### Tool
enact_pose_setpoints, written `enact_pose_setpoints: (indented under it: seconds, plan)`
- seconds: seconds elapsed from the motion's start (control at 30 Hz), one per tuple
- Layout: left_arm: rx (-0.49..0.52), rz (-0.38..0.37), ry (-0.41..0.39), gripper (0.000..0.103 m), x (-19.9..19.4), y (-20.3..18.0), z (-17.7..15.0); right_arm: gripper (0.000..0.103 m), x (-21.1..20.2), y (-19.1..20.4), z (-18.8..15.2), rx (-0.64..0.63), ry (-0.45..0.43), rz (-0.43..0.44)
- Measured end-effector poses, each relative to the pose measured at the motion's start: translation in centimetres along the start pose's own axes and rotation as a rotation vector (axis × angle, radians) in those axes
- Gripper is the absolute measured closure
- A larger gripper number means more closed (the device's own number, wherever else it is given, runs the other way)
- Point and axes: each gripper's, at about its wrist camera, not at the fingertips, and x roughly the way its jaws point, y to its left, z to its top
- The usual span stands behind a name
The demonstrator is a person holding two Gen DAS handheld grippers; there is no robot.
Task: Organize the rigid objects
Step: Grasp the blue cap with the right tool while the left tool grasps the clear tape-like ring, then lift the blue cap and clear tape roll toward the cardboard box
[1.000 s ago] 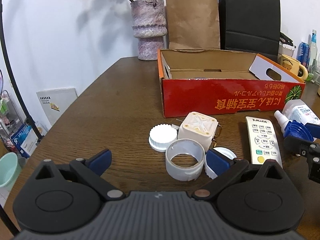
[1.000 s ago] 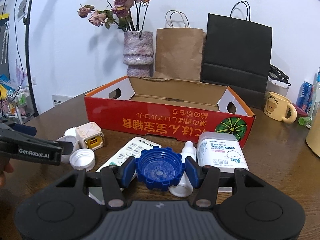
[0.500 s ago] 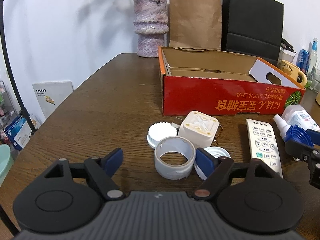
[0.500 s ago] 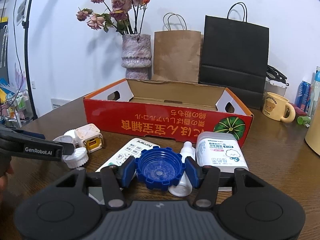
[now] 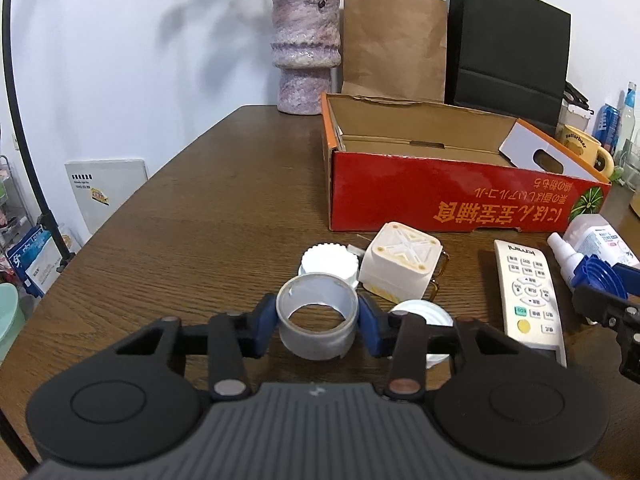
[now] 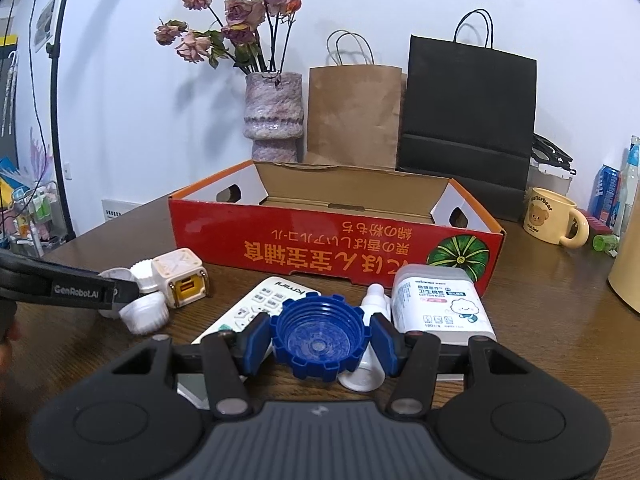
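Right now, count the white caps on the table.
2: one ribbed cap left of the cream cube, one cap in front of it, by the tape roll. Others may be hidden.

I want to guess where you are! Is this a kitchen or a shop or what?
Probably a room in someone's home. A wooden table holds a vase of dried roses, a bear mug and a TV-style remote, with shopping bags against the wall.

The left gripper point(image 5: 318, 324) has moved forward — its fingers point(image 5: 264, 324) now clamp the tape roll point(image 5: 318, 322).
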Motion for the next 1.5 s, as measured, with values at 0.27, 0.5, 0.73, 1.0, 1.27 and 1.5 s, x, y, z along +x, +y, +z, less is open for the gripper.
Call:
enact_pose_setpoints:
  seconds: [0.27, 0.5, 0.73, 1.0, 1.27, 1.5]
  plan:
    - [0.017, 0.014, -0.035, 0.059, -0.6, -0.2, -0.2, 0.05, -0.3, 0.0, -0.1, 0.0, -0.013, 0.001]
    - [0.029, 0.025, -0.094, 0.059, -1.7, -0.5, -0.3, 0.05, -0.6, 0.1, -0.2, -0.001, -0.028, 0.001]
    - [0.031, 0.038, -0.125, 0.059, -2.8, -0.7, -0.2, 0.05, -1.0, 0.1, 0.0, -0.003, -0.045, 0.007]
    - [0.041, 0.013, -0.151, 0.059, -4.2, -1.9, 0.4, 0.05, -1.8, 0.0, 0.7, -0.004, -0.07, 0.016]
    - [0.044, -0.014, -0.181, 0.059, -5.5, -3.7, 1.6, 0.05, -2.6, -0.5, 1.9, -0.009, -0.098, 0.021]
    - [0.039, -0.034, -0.197, 0.059, -5.6, -5.3, 3.1, 0.05, -2.7, -1.2, 3.1, -0.013, -0.12, 0.023]
